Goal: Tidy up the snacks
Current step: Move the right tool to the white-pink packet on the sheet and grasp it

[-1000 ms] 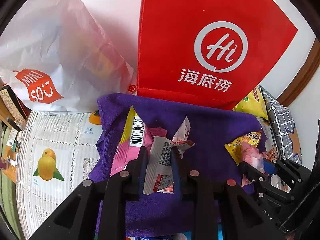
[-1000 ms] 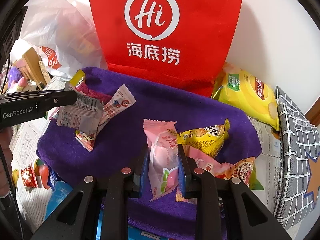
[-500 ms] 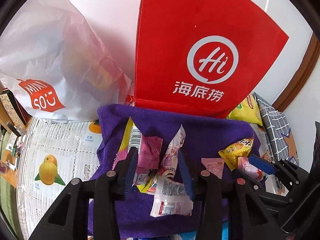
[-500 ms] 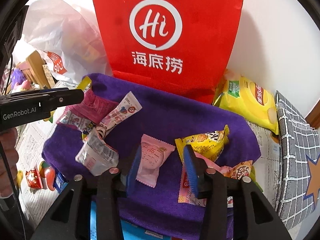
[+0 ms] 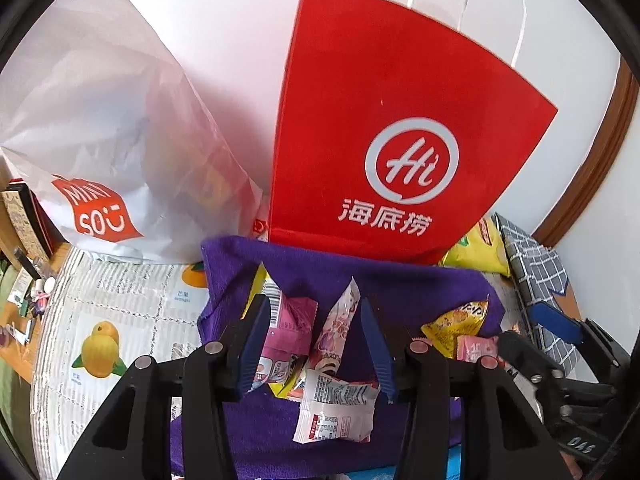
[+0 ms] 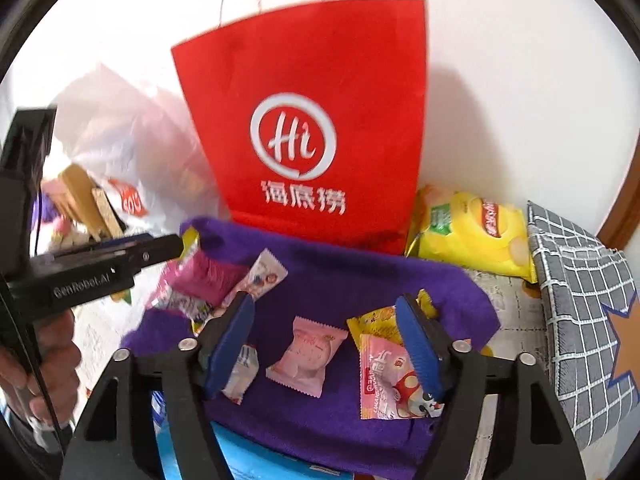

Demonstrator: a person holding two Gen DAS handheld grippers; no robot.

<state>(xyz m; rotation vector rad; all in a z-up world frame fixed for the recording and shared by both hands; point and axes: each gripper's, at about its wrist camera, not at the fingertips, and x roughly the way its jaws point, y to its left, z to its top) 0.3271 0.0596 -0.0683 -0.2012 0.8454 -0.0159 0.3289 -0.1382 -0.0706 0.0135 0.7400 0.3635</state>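
Note:
Small snack packets lie on a purple cloth (image 5: 400,288) in front of a red paper bag (image 5: 380,152). My left gripper (image 5: 313,316) hovers above the cloth with its jaws opening. A white packet (image 5: 336,408) lies loose below them, beside a magenta packet (image 5: 288,328) and a pink-white stick packet (image 5: 340,320). My right gripper (image 6: 324,308) hangs over a pink packet (image 6: 306,354) that rests on the cloth (image 6: 340,272). Its jaws are opening and the pads stand well clear of the packet. A pink cartoon packet (image 6: 384,376) and a yellow packet (image 6: 376,320) lie by its right finger.
A white plastic shopping bag (image 5: 100,128) stands left of the red bag (image 6: 312,128). A big yellow crisp bag (image 6: 472,236) and a grey checked box (image 6: 580,300) sit at the right. A fruit-print table cover (image 5: 100,344) lies left of the cloth. A hand (image 6: 48,364) holds the left gripper.
Both grippers have let go of their packets and risen. The white packet and the pink packet now lie on the purple cloth. Both pairs of jaws stand wider apart.

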